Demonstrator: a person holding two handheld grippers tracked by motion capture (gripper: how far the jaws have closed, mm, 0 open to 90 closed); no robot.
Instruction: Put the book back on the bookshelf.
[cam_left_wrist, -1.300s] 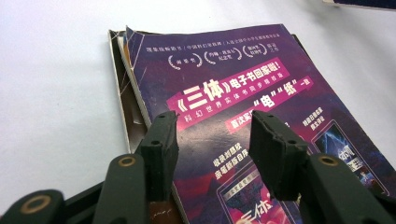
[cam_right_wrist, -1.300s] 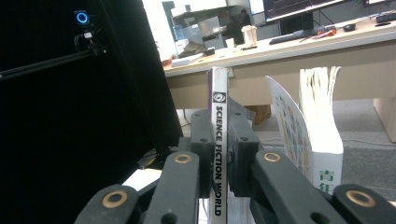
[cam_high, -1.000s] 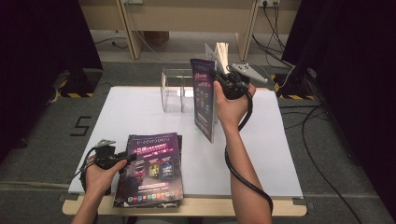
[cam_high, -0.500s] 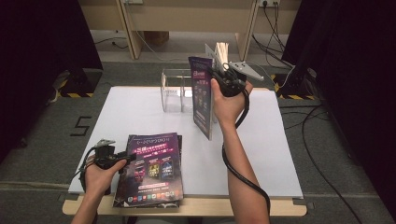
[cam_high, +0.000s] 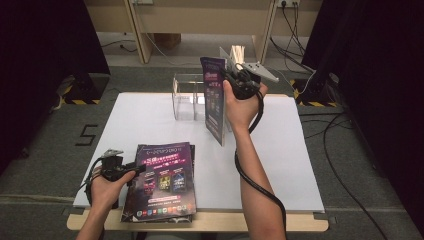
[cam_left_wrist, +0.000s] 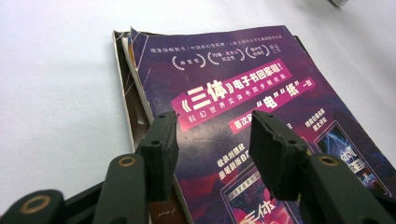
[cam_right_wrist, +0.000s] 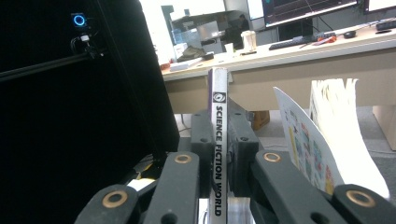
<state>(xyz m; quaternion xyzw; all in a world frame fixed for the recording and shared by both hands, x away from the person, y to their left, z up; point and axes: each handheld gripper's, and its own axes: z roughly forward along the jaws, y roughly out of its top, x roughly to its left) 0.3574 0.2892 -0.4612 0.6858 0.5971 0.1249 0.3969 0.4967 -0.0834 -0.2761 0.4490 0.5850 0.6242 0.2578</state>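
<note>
White tabletop (cam_high: 150, 120) | right gripper (cam_high: 235, 80) clamps magazine (cam_high: 215, 97) by its spine, upright beside clear holder (cam_high: 187, 95) | left gripper (cam_high: 131, 169) open over stack (cam_high: 162, 185) | advice: keep magazine vertical, align over slot, lower slowly.

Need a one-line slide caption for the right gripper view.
Right gripper clamps a magazine by its spine, lettered "SCIENCE FICTION WORLD", held upright with loose pages fanning beside it.
</note>
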